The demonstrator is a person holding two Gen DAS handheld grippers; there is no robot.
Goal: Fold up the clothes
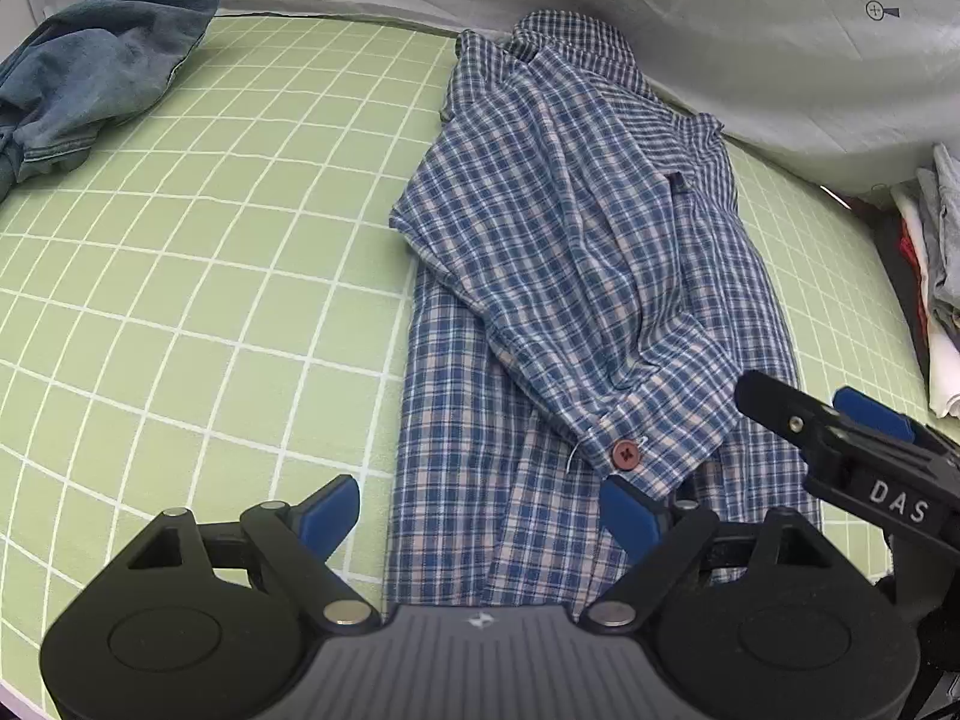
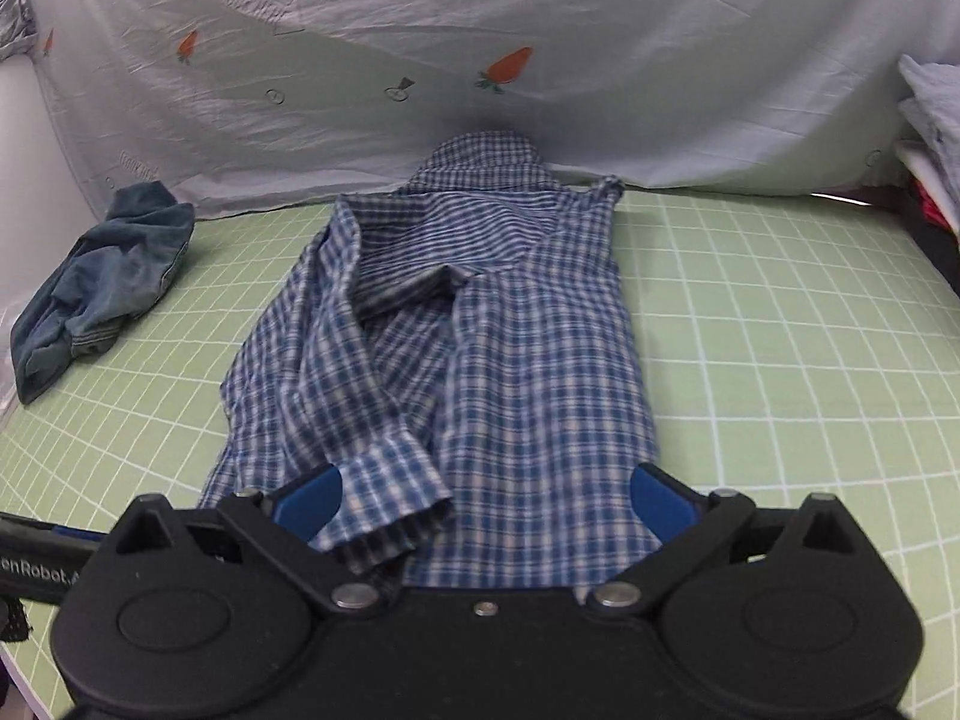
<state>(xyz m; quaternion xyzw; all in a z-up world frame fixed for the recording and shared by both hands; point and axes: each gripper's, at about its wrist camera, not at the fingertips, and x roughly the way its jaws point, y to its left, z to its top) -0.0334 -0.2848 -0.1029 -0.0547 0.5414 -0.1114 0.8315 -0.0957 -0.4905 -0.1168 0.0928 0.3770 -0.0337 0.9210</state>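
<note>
A blue and white plaid shirt [image 1: 558, 276] lies lengthwise on the green grid mat [image 1: 198, 276], collar at the far end, both sides folded inward. One sleeve lies across the body, its cuff with a dark red button [image 1: 625, 454] near the hem. My left gripper [image 1: 480, 516] hovers open over the shirt's near hem, nothing between its blue pads. The right gripper [image 1: 840, 408] shows at that view's right edge. In the right wrist view the shirt [image 2: 510, 348] fills the middle, and my right gripper [image 2: 486, 507] stands wide open above the cuff [image 2: 384, 498] and hem, gripping nothing.
A crumpled blue denim garment [image 1: 102, 66] lies at the mat's far left corner, seen also as the denim heap [image 2: 102, 288]. A pale sheet with carrot prints [image 2: 480, 48] rises behind the mat. Folded clothes [image 1: 936, 276] are stacked at the right edge.
</note>
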